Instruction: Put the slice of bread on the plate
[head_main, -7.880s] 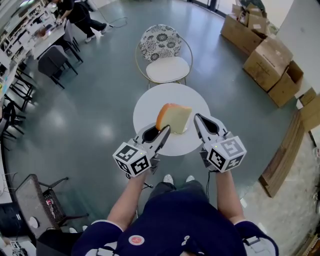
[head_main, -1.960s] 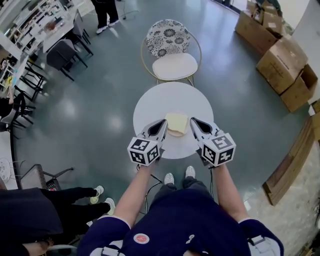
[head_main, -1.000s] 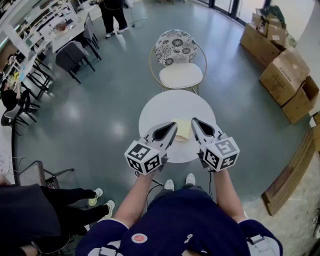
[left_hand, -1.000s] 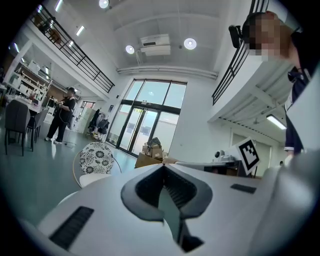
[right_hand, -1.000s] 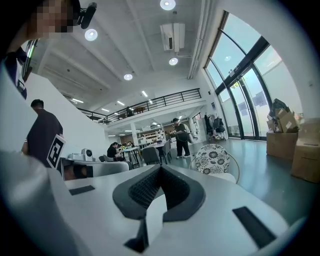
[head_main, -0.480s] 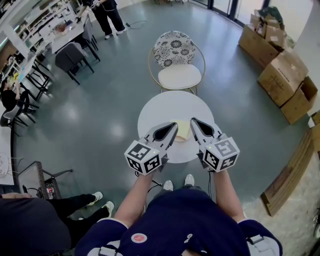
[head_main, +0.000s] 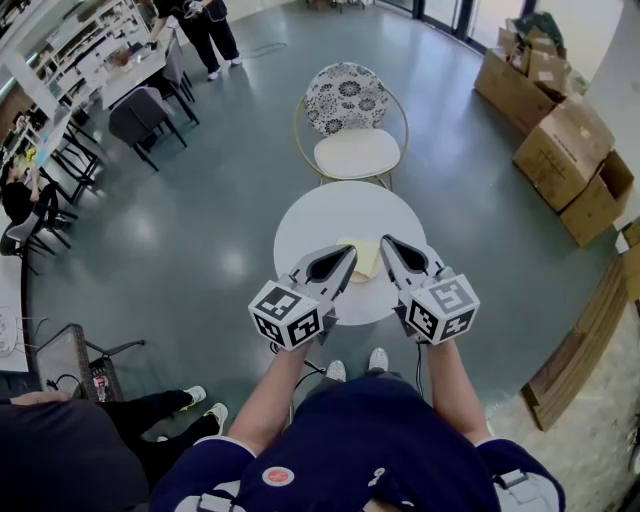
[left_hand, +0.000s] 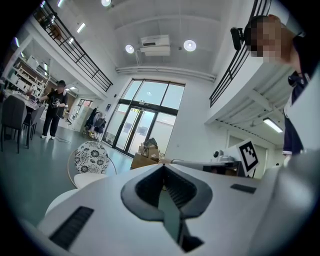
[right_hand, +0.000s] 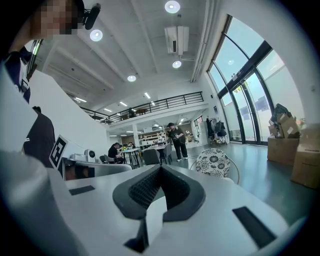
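Note:
A pale slice of bread (head_main: 365, 257) lies flat on the round white table (head_main: 330, 212), near its front edge. I cannot make out a plate apart from the white tabletop. My left gripper (head_main: 349, 252) hovers just left of the bread, shut and holding nothing. The right gripper (head_main: 384, 242) sits just right of the bread, also shut and bare. In the left gripper view the left gripper (left_hand: 163, 166) has its tips meeting, pointing level across the room. The right gripper (right_hand: 160, 167) shows the same in its own view. The bread is hidden in both gripper views.
A patterned chair (head_main: 350, 110) with a white seat stands behind the table. Cardboard boxes (head_main: 560, 140) are stacked at the right. Desks and dark chairs (head_main: 130, 105) line the upper left, with a standing person (head_main: 200, 20) there. Another person (head_main: 60, 450) is at the lower left.
The bread, earlier held up on edge at the left gripper, now lies flat on the table. Over the last second both grippers stayed put beside it.

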